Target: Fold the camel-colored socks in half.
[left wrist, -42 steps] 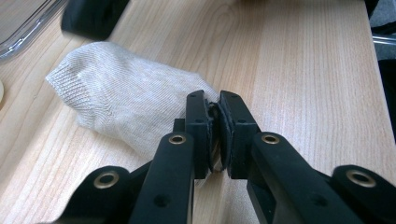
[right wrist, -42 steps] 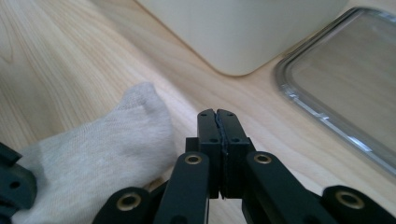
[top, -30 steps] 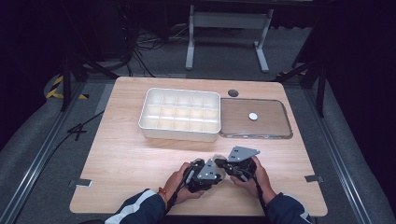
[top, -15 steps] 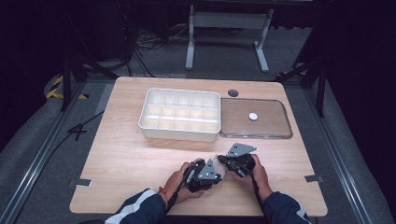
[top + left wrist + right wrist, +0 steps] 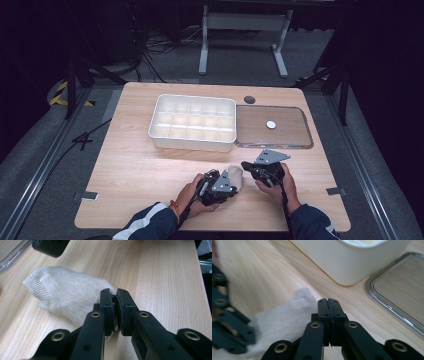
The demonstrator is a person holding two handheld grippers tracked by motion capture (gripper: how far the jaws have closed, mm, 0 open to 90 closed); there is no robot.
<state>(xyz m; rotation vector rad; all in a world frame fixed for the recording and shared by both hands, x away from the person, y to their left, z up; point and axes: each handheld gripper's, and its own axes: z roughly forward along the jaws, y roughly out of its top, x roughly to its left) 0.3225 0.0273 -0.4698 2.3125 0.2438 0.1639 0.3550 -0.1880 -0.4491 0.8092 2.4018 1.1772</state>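
The left gripper (image 5: 115, 293) is pinching one end of a beige sock (image 5: 62, 292), its jaws clamping the fabric. The sock is lying on the wooden table (image 5: 135, 165) near the person's edge — between both hands. The right gripper (image 5: 328, 302) is hovering just beside the sock, jaws pressed together on nothing.

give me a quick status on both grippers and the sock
Left gripper shut on the beige sock, which lies on the table. Right gripper shut, empty, beside the sock. Nothing in the way; white tray stands apart.
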